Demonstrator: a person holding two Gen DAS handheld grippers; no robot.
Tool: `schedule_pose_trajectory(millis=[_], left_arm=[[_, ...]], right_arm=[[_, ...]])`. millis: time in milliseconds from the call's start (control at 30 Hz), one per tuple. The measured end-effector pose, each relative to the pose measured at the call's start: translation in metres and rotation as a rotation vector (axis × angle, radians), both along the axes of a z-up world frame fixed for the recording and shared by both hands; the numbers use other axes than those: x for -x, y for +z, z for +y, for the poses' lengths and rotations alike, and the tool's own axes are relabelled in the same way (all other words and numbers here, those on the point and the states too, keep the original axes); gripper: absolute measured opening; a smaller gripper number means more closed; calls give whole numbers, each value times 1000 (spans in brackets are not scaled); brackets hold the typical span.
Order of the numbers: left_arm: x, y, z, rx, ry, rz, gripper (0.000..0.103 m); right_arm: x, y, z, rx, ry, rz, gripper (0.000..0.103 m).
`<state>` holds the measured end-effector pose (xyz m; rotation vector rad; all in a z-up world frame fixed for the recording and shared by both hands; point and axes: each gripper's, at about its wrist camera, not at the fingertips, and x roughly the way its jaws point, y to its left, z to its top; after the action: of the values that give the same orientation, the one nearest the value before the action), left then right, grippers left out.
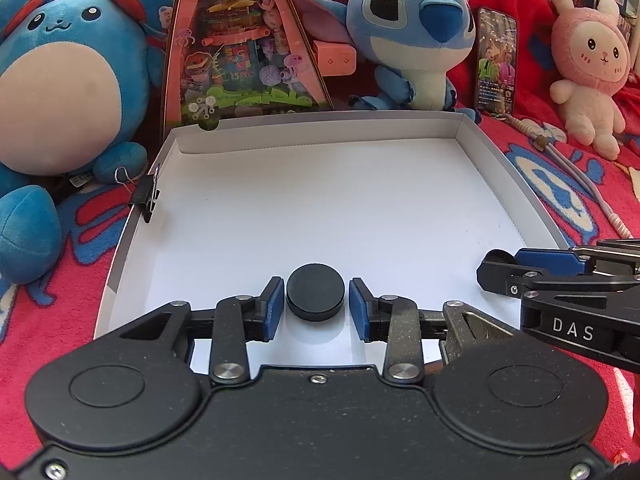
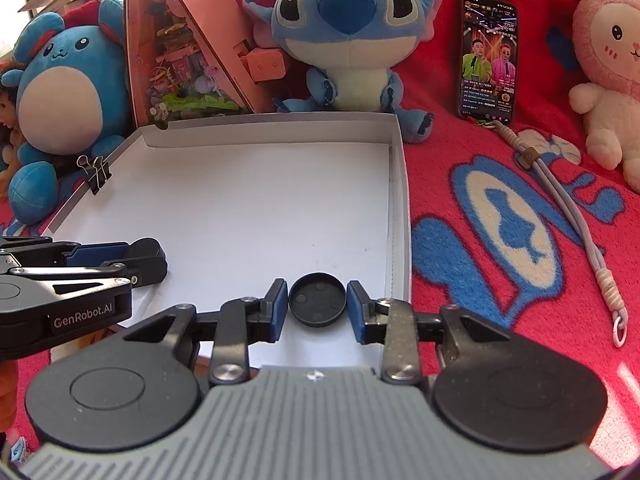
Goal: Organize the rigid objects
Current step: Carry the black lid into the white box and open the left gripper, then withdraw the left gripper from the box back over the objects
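A shallow white cardboard tray (image 1: 320, 200) lies on a red blanket; it also shows in the right wrist view (image 2: 256, 200). A black round puck (image 1: 315, 297) lies in the tray between the blue pads of my left gripper (image 1: 316, 304), with a small gap on each side. A black round cap (image 2: 317, 305), hollow side up, lies near the tray's right wall between the pads of my right gripper (image 2: 317, 306), also with small gaps. The right gripper also shows in the left wrist view (image 1: 496, 270), and the left gripper in the right wrist view (image 2: 156, 260).
A black binder clip (image 1: 147, 196) is clipped on the tray's left wall. Behind the tray stand a blue round plush (image 1: 68, 92), a pink triangular toy box (image 1: 240, 48), a Stitch plush (image 1: 412, 36), a phone (image 2: 489, 56) and a pink bunny plush (image 1: 588, 76). A lanyard (image 2: 568, 216) lies at right.
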<state>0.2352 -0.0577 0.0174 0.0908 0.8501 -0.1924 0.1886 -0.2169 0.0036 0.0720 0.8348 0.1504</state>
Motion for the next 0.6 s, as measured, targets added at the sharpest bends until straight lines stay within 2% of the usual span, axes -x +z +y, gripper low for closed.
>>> schedule_pose_trajectory(millis=[133,200,400,600], left_arm=[[3,8,-3,-17,10,-9,48],[6,16,-3,-15,25,-33,57],[26,44,-3,38,36,-128,76],[60,65,-8,42,76,-177,77]], right_arm=[[3,5,-3,-9,27,-11,62],[8,10,-5,-2,51,-34,69],[24,23,-18,-40,100,-74,75],[48,36,-29,-57,140,-115,78]])
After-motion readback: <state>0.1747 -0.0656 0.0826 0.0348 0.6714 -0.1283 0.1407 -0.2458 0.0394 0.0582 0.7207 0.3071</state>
